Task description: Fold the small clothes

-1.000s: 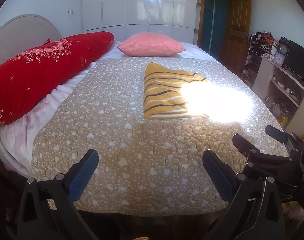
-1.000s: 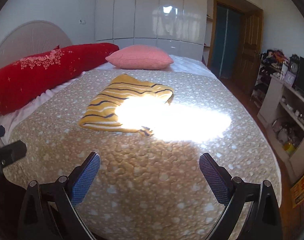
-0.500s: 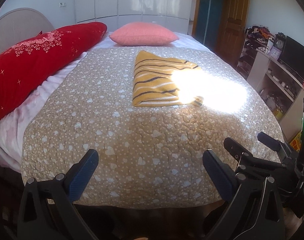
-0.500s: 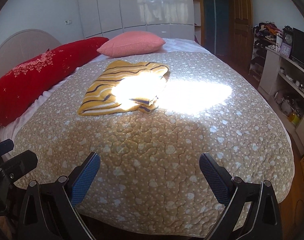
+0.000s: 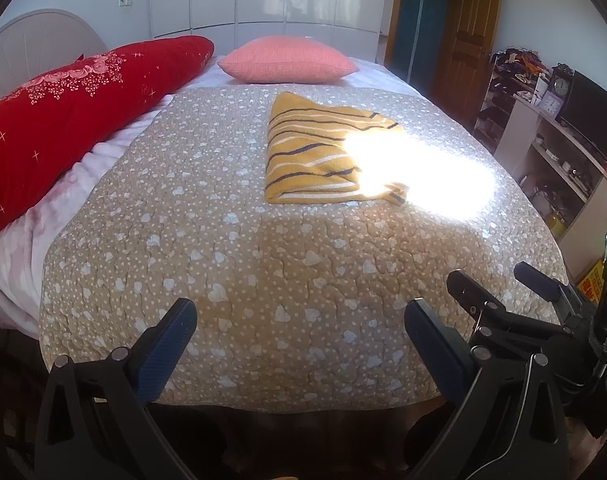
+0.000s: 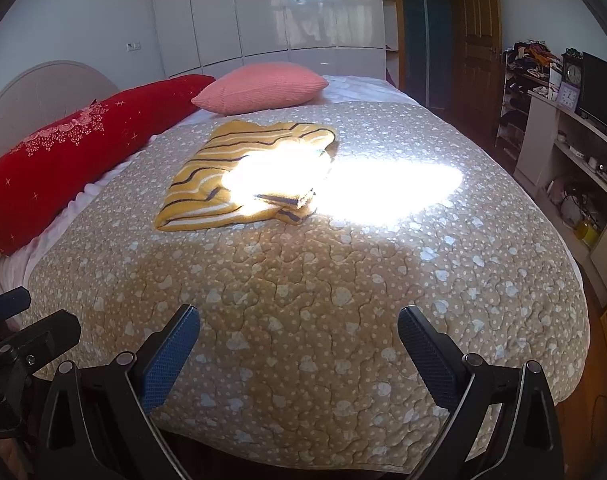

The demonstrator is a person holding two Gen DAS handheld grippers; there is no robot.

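Tongs on both sides hang level at the foot of the bed [image 5: 263, 264], jaws spread wide and holding nothing: left tongs [image 5: 299, 332], right tongs [image 6: 299, 332]. From the left wrist view, the right tongs show at 4 o'clock. The folded yellow striped garment [image 5: 311, 156] lies on the quilt toward 12 o'clock, well apart from both, partly in a sun patch, below the pink pillow [image 5: 287, 60].

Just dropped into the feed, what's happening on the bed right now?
A yellow striped garment lies folded on the beige quilt, partly washed out by a sun patch, near the pink pillow. The left gripper and right gripper are both open and empty, held back over the foot of the bed, well short of the garment.
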